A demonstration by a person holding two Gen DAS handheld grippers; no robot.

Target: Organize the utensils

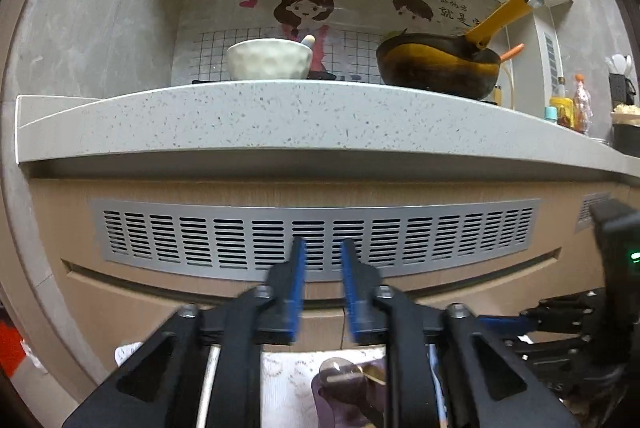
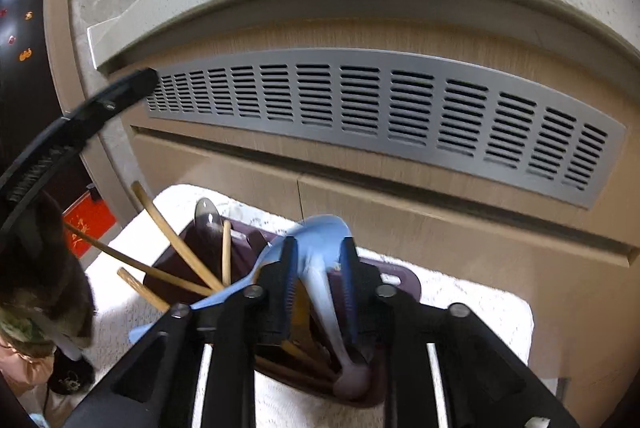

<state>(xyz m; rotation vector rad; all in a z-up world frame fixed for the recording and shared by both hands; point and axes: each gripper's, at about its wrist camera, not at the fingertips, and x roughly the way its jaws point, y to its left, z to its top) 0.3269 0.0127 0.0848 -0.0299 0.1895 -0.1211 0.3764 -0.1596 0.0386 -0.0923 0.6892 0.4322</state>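
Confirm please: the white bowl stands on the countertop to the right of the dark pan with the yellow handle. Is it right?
Not quite. In the left wrist view the white bowl stands on the countertop to the left of the dark pan with the yellow handle, not to its right.

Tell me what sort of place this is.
A home kitchen, most likely: a speckled counter carries a white bowl and a black wok, with condiment bottles at its far right.
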